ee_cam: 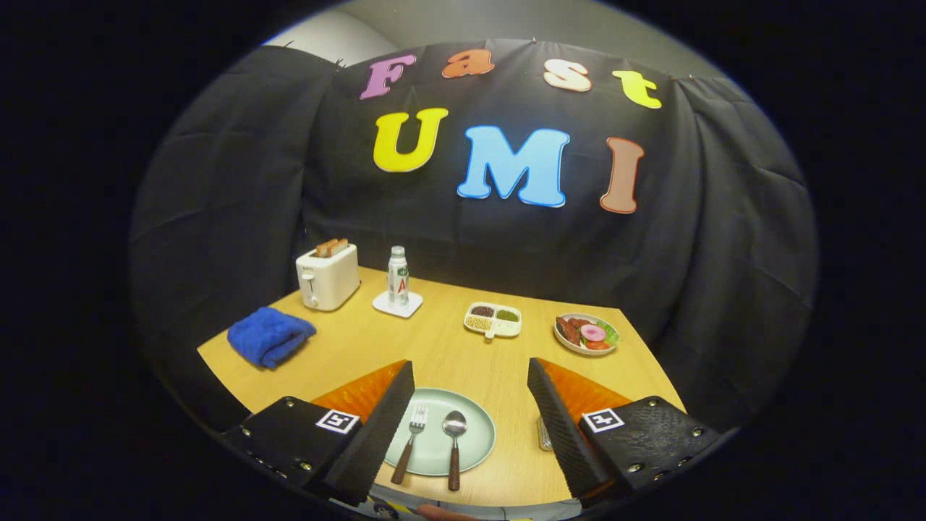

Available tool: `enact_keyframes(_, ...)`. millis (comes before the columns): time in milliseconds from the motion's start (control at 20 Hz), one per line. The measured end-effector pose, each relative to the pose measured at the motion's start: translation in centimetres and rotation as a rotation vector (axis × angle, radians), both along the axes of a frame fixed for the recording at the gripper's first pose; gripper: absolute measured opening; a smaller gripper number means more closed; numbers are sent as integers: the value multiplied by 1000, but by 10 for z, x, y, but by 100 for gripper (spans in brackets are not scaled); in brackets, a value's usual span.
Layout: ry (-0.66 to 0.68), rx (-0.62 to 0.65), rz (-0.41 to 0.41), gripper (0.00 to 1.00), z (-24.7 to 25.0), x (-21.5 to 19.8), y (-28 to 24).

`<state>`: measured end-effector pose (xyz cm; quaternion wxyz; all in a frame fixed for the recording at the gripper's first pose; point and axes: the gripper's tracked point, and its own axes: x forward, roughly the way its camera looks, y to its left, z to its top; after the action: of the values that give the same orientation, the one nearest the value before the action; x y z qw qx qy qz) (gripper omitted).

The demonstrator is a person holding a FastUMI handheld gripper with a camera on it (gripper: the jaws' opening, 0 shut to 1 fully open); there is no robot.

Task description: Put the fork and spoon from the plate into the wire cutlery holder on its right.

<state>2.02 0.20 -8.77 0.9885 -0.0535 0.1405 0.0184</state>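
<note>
A pale green plate (474,434) lies on the wooden table (434,347) near its front edge, between my two fingers and below them. On it rest a fork (409,443) and a spoon (454,443), side by side, both with brown handles pointing toward me. The wire cutlery holder (544,433) stands to the plate's right, mostly hidden behind my right finger, only a thin metal sliver showing. My gripper (470,383) hovers above the plate, open wide, with nothing between the fingers.
Beyond the plate are a divided snack tray (493,320) and a dish of food (586,333). Farther back stand a water bottle (397,277) on a white coaster and a white toaster (328,275) with bread. A blue cloth (270,336) lies at the left.
</note>
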Motion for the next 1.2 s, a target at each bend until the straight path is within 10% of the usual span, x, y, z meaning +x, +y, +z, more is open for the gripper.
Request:
enact_keyframes(800, 428, -87, 73, 96, -143, 7, 5)
enact_keyframes(1200, 643, -22, 83, 62, -193, 8, 10)
